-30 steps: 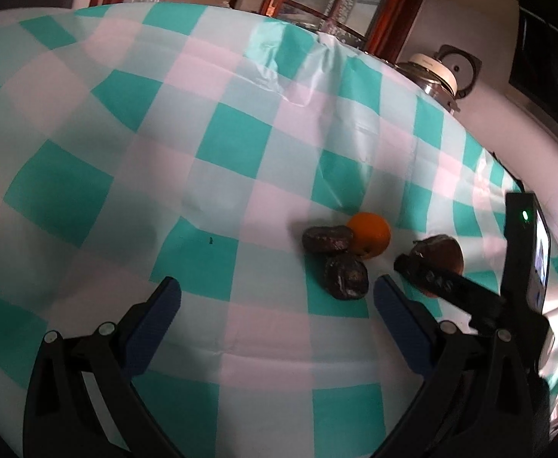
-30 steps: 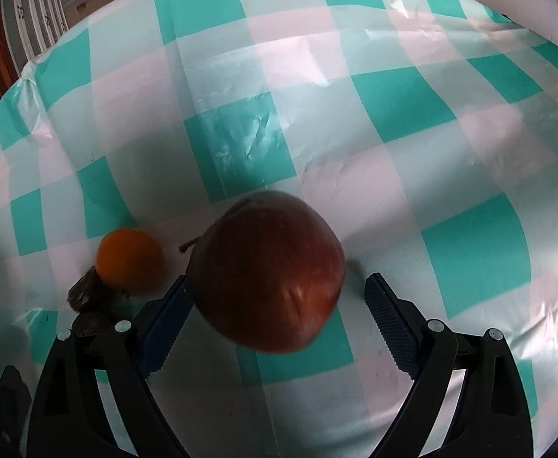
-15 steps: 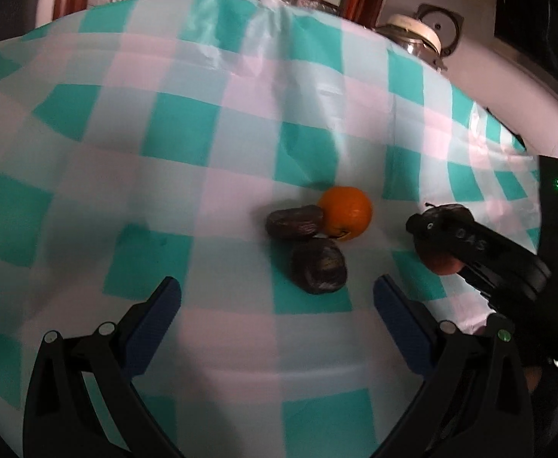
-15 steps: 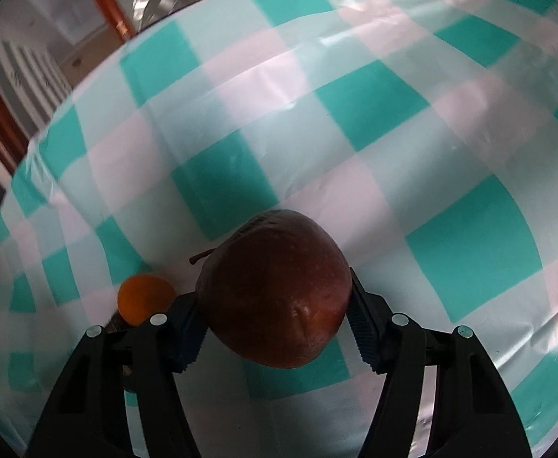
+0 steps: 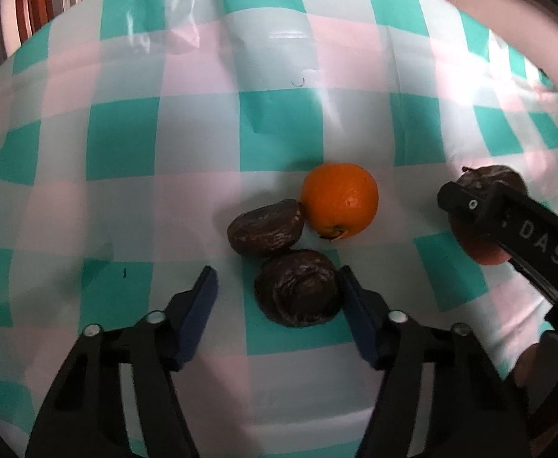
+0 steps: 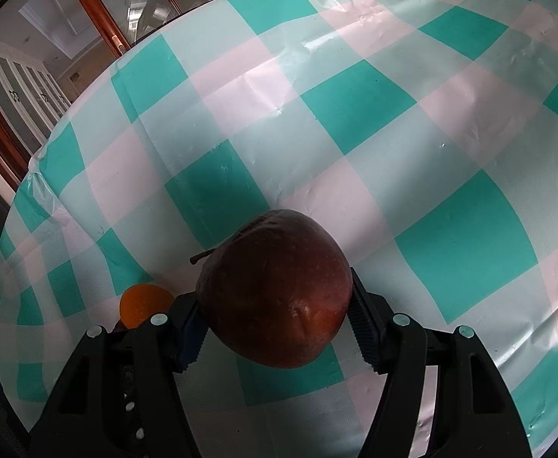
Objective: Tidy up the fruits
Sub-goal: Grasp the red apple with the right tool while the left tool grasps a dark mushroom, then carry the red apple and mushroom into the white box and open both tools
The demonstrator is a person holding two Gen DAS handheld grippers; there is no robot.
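- The tablecloth (image 5: 126, 152) was a glossy plastic sheet, checked in teal, pale mint and pink, creased near its far edge.
- The apple (image 6: 275, 290) was dark red, finely speckled, slightly dull-skinned, with a thin brown stem pointing left.
- I had my right gripper (image 6: 275, 328) clamped on the apple, its ribbed blue pads pressing both flanks; it sat right of the fruit cluster.
- The orange (image 5: 339, 200) was round, bright and pebbled, resting on the cloth and touching one wrinkled fruit.
- Two dark fruits (image 5: 266, 228) were brown-black, shrivelled and glossy; the nearer one (image 5: 298, 292) lay just beside the other.
- I held my left gripper (image 5: 275, 290) spread wide, the nearer dark fruit between its fingers; its right pad was at the fruit's side, contact uncertain.
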